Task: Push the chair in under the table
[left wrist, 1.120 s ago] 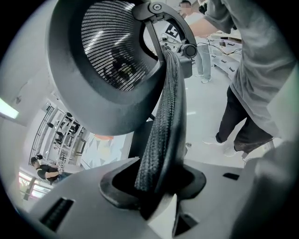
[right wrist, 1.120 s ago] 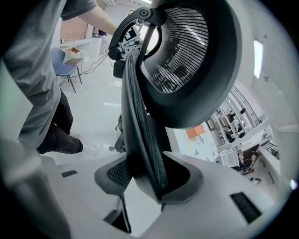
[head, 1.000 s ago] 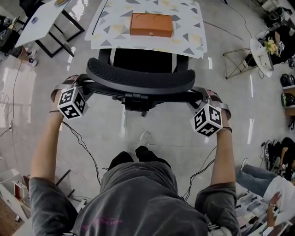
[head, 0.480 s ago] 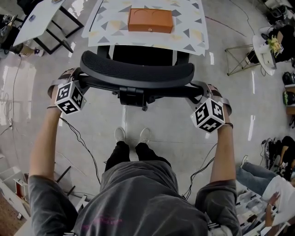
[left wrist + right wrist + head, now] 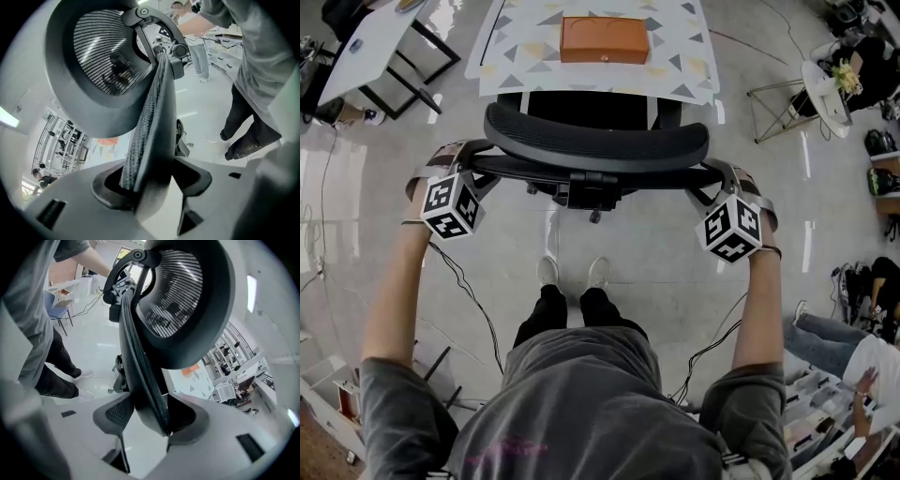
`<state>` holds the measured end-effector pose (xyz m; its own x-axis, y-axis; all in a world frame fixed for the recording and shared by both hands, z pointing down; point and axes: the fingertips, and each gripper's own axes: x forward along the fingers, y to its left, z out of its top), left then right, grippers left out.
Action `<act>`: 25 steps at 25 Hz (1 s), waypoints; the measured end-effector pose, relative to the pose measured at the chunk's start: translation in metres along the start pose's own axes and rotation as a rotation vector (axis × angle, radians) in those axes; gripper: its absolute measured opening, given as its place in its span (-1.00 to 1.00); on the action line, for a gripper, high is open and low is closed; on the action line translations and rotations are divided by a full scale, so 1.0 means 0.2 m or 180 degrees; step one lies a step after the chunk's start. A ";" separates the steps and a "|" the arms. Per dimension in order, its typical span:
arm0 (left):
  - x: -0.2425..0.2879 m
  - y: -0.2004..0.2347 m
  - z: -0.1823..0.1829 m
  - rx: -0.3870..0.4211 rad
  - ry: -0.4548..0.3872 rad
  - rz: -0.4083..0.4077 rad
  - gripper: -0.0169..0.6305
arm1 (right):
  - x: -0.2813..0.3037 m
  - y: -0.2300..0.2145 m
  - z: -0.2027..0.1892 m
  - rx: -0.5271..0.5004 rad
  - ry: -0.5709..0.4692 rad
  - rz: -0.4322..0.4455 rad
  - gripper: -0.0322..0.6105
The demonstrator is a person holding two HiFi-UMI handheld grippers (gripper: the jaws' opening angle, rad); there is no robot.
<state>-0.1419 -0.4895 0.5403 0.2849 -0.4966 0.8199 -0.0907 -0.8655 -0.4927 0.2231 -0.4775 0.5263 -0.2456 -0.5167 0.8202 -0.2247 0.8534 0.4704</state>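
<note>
A black mesh office chair [image 5: 596, 142] stands with its seat under the triangle-patterned table [image 5: 525, 56], which carries an orange box [image 5: 604, 39]. My left gripper [image 5: 473, 161] is at the backrest's left edge and my right gripper [image 5: 719, 178] at its right edge. In the left gripper view the backrest edge [image 5: 154, 108] runs between the jaws of the left gripper [image 5: 154, 183], with a gap on one side. In the right gripper view the backrest edge [image 5: 140, 357] likewise lies loose in the right gripper [image 5: 150, 420]. Both pairs of jaws have just been opening.
A white table [image 5: 366, 37] stands at the upper left. A folding stand [image 5: 778, 103] and a small round table with flowers [image 5: 825, 89] are at the right. Cables [image 5: 469, 291] trail over the floor. A seated person [image 5: 853, 347] and clutter fill the lower right.
The chair back sits a little closer to the table edge. The person's feet have come together behind it. Both grippers stay at the backrest's two edges.
</note>
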 end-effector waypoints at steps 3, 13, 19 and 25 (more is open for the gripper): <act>-0.04 0.01 0.00 0.0027 -0.0071 0.0019 -0.17 | -0.05 0.00 0.01 0.0061 0.0037 -0.0100 -0.26; -0.25 0.07 0.04 -0.0187 -0.0462 0.0173 -0.14 | -0.23 0.03 0.08 0.0416 -0.0057 -0.0359 -0.25; -0.43 0.13 0.07 -0.0430 -0.0739 0.0349 -0.15 | -0.41 -0.01 0.17 0.0841 -0.0375 -0.0615 -0.25; -0.59 0.22 0.16 -0.0603 -0.1047 0.0561 -0.20 | -0.57 -0.06 0.29 0.1077 -0.0802 -0.0852 -0.25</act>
<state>-0.1491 -0.4669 0.4123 0.5361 -0.6171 0.5759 -0.3305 -0.7813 -0.5295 0.1990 -0.4333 0.4085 -0.3483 -0.7508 0.5612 -0.5940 0.6400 0.4875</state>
